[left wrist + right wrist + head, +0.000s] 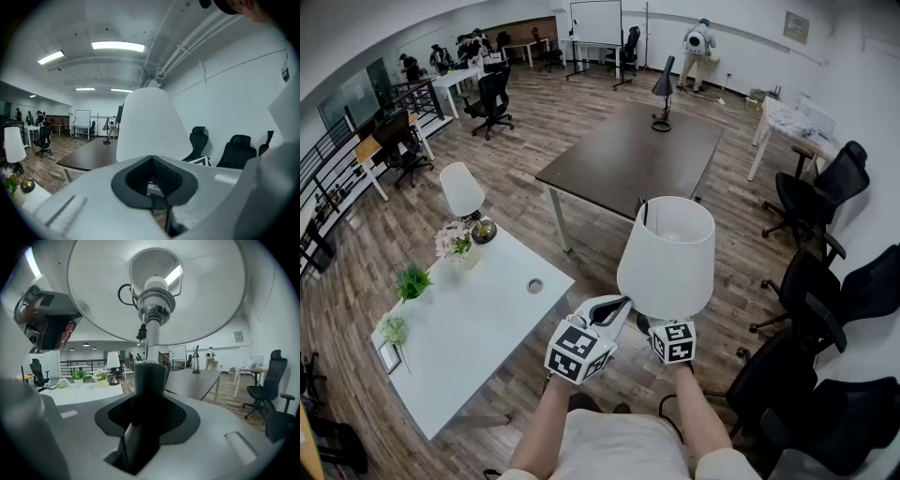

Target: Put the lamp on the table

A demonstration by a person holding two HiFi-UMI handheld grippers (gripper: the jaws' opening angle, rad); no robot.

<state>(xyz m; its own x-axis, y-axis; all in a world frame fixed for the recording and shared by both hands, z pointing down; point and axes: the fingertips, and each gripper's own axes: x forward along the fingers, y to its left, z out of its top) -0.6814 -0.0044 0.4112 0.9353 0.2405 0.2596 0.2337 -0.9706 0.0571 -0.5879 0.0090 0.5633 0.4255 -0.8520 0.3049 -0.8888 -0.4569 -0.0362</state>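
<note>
The lamp has a white shade (667, 255) and a dark stem (149, 380). My right gripper (652, 324) is shut on that stem below the shade and holds the lamp upright over the wooden floor. In the right gripper view the stem fills the gap between the jaws (147, 416) and the shade's open underside (187, 301) hangs overhead. My left gripper (615, 307) is just left of the lamp, jaws together and empty. In its own view (152, 183) the shade (147, 124) stands right in front. The white table (487, 328) lies to the left.
On the white table stand a second white-shaded lamp (463, 192), a flower pot (455, 246) and two small plants (412, 280). A dark table (628, 155) with a black desk lamp (663, 89) is ahead. Black office chairs (820, 300) crowd the right side.
</note>
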